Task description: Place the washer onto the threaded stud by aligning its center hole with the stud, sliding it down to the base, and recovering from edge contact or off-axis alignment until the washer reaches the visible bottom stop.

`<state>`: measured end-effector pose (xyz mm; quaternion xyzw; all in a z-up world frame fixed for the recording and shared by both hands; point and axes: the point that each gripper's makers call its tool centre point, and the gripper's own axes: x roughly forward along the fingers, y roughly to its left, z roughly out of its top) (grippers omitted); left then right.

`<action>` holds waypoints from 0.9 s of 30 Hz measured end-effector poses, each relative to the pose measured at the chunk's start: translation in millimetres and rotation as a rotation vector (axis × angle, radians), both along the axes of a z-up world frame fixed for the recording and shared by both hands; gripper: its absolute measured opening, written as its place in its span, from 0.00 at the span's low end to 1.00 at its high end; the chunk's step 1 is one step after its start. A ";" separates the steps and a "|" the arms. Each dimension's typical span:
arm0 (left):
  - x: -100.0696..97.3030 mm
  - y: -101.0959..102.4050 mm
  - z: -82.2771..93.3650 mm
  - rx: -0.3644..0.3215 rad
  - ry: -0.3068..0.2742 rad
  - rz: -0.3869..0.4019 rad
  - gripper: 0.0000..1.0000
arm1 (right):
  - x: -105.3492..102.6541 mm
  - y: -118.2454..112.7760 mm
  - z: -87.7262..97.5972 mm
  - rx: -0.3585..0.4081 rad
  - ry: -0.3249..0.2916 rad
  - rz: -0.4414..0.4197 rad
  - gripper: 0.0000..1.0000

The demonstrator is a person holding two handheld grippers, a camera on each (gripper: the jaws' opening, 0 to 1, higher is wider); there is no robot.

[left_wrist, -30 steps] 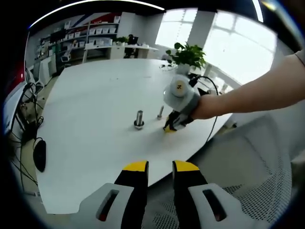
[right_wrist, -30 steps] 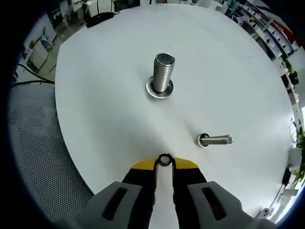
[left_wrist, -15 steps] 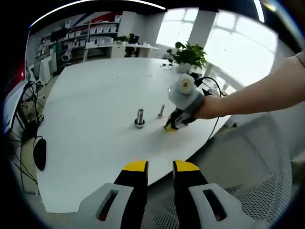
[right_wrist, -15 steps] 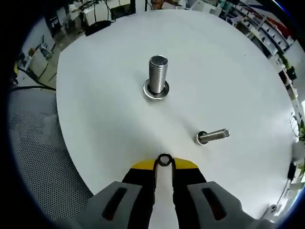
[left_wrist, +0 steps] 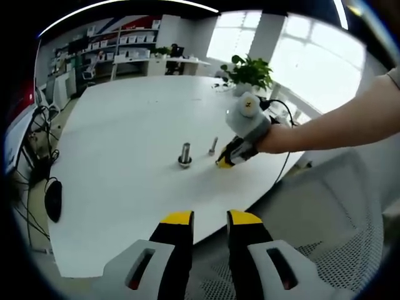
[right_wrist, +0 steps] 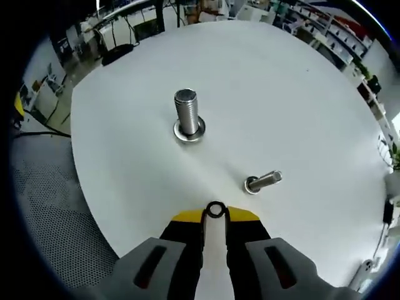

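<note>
Left gripper view: your left gripper (left_wrist: pixel 209 219) hangs off the near edge of the round white table (left_wrist: pixel 112 156), jaws parted with nothing between them. Across the table your other hand carries the right gripper (left_wrist: pixel 226 162) with its tips just above the tabletop, near two fasteners: one thick upright threaded steel stud (left_wrist: pixel 185 154) and one thinner steel bolt (left_wrist: pixel 213 146) beyond it. Too small here to tell whether anything is in those far tips.

Right gripper view: your right gripper (right_wrist: pixel 215 214) is clamped on a small dark-rimmed metal ring washer (right_wrist: pixel 215 209), pinched by its edge right at the yellow tips, hole clear and facing forward. The washer is off the table, well apart from the stud (right_wrist: pixel 188 117). The stud stands upright with a flat washer-like ring already at its base (right_wrist: pixel 189 132); the thin bolt (right_wrist: pixel 262 182) appears tilted or lying.

Handling: I'd judge the washer light, rigid, thin and slick, so an edge pinch can let it pivot or pop out. Keep the hold on the rim, hole unobstructed.

Count: two grippers, one held washer, one stud, one bolt.
</note>
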<state>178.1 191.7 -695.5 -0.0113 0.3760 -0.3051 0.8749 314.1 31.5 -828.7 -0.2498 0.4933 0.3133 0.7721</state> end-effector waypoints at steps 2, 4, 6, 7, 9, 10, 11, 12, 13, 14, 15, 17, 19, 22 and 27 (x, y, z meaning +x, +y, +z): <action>0.2 0.1 0.4 -0.001 -0.002 0.003 0.19 | 3.4 -4.2 4.9 0.008 -0.008 -0.015 0.14; 0.7 -0.1 1.1 -0.004 -0.004 0.004 0.19 | 5.1 -9.8 8.2 0.005 -0.012 -0.025 0.14; 0.7 -0.4 1.4 -0.005 -0.006 0.002 0.19 | 7.7 -14.2 10.9 0.004 -0.020 -0.036 0.14; 0.5 -0.7 1.6 -0.006 -0.007 0.001 0.19 | 9.5 -17.8 13.8 0.009 -0.023 -0.050 0.14; 0.6 -0.1 2.5 -0.010 -0.011 0.004 0.19 | 11.7 -20.6 16.9 0.009 -0.034 -0.057 0.14; 0.9 0.0 3.0 -0.012 -0.013 0.005 0.19 | 14.1 -22.9 19.3 0.015 -0.042 -0.070 0.14; 1.4 -0.1 3.2 -0.013 -0.014 0.006 0.19 | 15.5 -23.8 21.2 0.023 -0.046 -0.083 0.14; 1.7 -0.4 3.5 -0.010 -0.018 0.003 0.19 | 19.8 -24.6 26.0 0.034 -0.072 -0.094 0.14; 1.8 -0.8 3.6 -0.002 -0.023 -0.004 0.19 | 21.6 -24.2 29.1 0.037 -0.090 -0.082 0.14; 1.6 -1.2 3.6 -0.001 -0.023 -0.005 0.19 | 21.0 -23.6 33.0 0.024 -0.102 -0.065 0.14; 1.4 -1.5 3.7 -0.003 -0.021 -0.007 0.19 | 22.8 -23.3 35.4 0.015 -0.117 -0.044 0.14; 1.5 -1.4 3.5 -0.005 -0.020 -0.008 0.19 | 27.1 -22.3 39.9 0.007 -0.142 -0.022 0.14; 1.6 -1.5 4.1 -0.005 -0.023 -0.009 0.19 | 30.8 -21.0 45.5 0.016 -0.155 -0.025 0.14; 2.1 -0.9 4.3 0.007 -0.031 -0.012 0.18 | 34.7 -17.1 51.7 0.022 -0.173 -0.006 0.14; 2.3 -1.2 4.4 0.008 -0.034 -0.014 0.18 | 36.6 -10.9 53.0 0.001 -0.198 0.062 0.14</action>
